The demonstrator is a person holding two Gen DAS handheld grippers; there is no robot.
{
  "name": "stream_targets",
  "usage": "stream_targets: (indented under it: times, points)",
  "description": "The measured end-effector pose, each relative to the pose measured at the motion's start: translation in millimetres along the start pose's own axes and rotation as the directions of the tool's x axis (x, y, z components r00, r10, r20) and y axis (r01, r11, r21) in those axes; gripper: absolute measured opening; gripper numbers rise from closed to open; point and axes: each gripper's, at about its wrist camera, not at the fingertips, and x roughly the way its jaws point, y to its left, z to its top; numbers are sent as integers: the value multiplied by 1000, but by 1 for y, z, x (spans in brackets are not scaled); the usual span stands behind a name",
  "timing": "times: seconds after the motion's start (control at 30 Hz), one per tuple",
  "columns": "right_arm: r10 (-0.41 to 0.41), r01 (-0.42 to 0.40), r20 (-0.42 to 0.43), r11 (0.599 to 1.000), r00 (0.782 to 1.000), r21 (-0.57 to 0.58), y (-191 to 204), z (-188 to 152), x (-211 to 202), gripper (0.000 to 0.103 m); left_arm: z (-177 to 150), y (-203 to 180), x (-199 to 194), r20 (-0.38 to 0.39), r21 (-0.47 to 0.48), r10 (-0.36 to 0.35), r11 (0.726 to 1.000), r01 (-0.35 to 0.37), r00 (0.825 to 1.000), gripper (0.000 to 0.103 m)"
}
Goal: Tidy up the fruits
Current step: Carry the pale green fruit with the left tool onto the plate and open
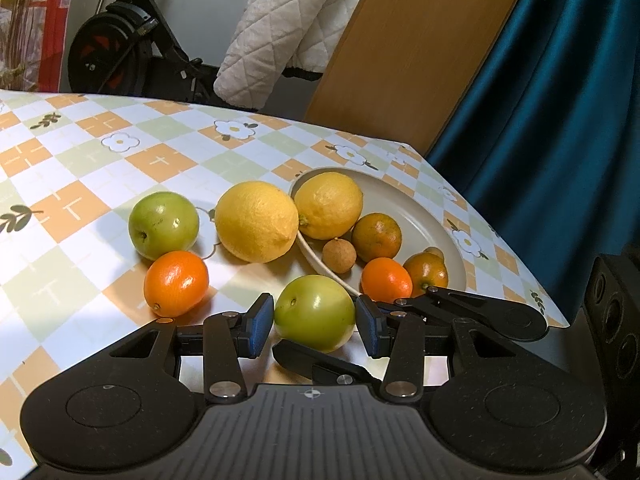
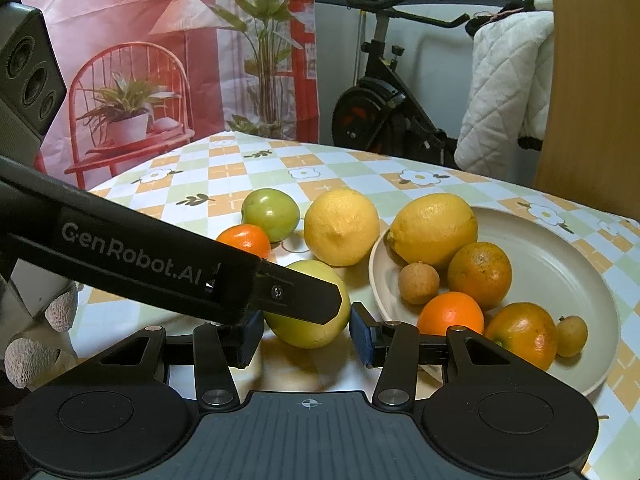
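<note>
Left wrist: left gripper low over the tablecloth, jaws wide, blue pads hard up against both flanks of a green fruit. Squeezing or only touching, cannot tell. Fruit down on the cloth, dead centre, just off the plate rim.

Out at 10 o'clock, close by, a small orange; behind it a second green one. At 11 o'clock a lemon on the cloth, touching the rim. At 1 o'clock the plate, carrying another lemon, a brown longan and three oranges.

Right wrist: right gripper spread wide around that same green fruit, a sliver of gap at the 3 o'clock pad. Other pad half hidden under the left finger, slanting in from 9 o'clock across the fruit's top.
</note>
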Motion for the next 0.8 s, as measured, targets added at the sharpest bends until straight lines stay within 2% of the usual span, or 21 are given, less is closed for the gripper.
stream_targets:
  times: [0.3,0.8]
  points:
    - [-16,15,57,1000,998,25,-11,9,-19,43,16,-22,-3,19,61,-6,998,5,1000,47]
    - [-63,45,137,990,989,132,-49,17,-45,43,38,-63,7,37,148,-13,989,8,999,48]
